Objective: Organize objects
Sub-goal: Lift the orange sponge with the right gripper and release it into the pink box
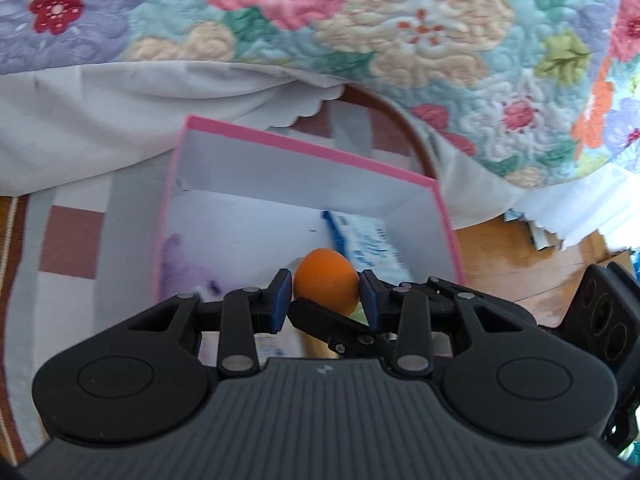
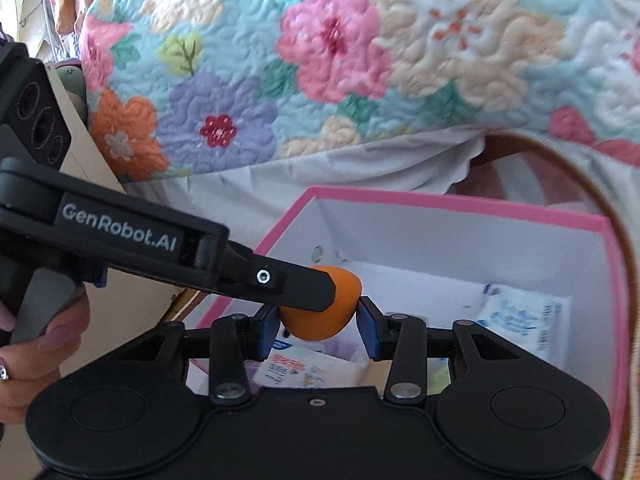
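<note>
Beneath the floral quilt (image 1: 420, 40), both the left gripper (image 1: 326, 294) and right gripper (image 2: 318, 320) clamped one orange ball (image 1: 326, 280) over the pink-rimmed box (image 1: 304, 148), well inside its edges.

Both wrist views look steeply down, close, sharing the pink box (image 1: 304, 142).

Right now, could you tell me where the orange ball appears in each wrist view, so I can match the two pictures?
Left wrist view: the orange ball sits at centre, slightly low, between that gripper's blue pads, above the open box.
Right wrist view: the orange ball sits at centre, slightly low, between blue pads, the other gripper's black finger crossing its left side.
Shared landmark: the pink-rimmed box behind it.
</note>
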Demonstrator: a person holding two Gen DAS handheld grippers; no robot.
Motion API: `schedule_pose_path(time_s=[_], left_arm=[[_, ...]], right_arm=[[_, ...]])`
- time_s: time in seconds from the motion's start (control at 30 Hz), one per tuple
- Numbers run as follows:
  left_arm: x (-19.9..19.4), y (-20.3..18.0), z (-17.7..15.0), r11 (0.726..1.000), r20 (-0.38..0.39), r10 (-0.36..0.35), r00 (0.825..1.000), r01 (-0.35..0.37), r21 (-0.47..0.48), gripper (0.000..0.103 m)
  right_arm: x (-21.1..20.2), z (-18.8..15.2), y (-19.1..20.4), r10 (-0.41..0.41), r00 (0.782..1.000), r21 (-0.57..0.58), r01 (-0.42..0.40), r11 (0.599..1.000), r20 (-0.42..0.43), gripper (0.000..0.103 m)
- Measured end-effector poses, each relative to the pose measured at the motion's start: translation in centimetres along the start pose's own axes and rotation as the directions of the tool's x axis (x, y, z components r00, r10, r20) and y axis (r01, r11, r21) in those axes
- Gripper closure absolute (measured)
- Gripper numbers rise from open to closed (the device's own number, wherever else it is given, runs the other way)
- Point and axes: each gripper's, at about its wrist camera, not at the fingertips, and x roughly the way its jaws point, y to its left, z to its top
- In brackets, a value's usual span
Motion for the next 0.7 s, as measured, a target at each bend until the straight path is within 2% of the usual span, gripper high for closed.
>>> schedule_pose_path(time_s=[0.1,0.33,0.47,0.57,0.63,0.7], left_arm=[[0.0,1.0,0.2,0.999,0.03,0.033,0.999,-0.034,0.032,0.067],[0.2,2.5,-0.4,0.999,0.045,0.038,0.998,-0.037,-0.012,0.067],[-0.1,2.3,-0.7,0.998,0.058,0.062,0.996,-0.062,-0.003,0.067],[-0.4,2.3,-0.8,0.997,0.056,0.078,0.995,-0.078,-0.006,0.067],[-0.5,2.5,-1.0,0.996,0.048,0.075,0.996,-0.073,-0.045,0.066],[-0.6,2.8,-1.2,0.994,0.034,0.063,0.997,-0.06,-0.087,0.065]], right_arm=[[1.2,-0.3,-0.1,0.019,1.0,-0.013,-0.019,1.0,-0.024,0.056],[3.5,-0.9,-1.2,-0.007,0.998,0.014,0.008,1.0,-0.067,0.056],[4.4,-0.9,-1.3,-0.034,0.997,0.018,0.035,0.999,-0.065,0.049],[4.0,-0.9,-1.8,0.004,0.998,0.063,0.0,0.998,-0.059,0.041],[3.4,-1.1,-2.7,0.056,0.997,0.128,-0.049,0.991,-0.051,0.04],[2.3,-1.4,-3.8,0.072,0.997,0.19,-0.065,0.98,-0.029,0.04]])
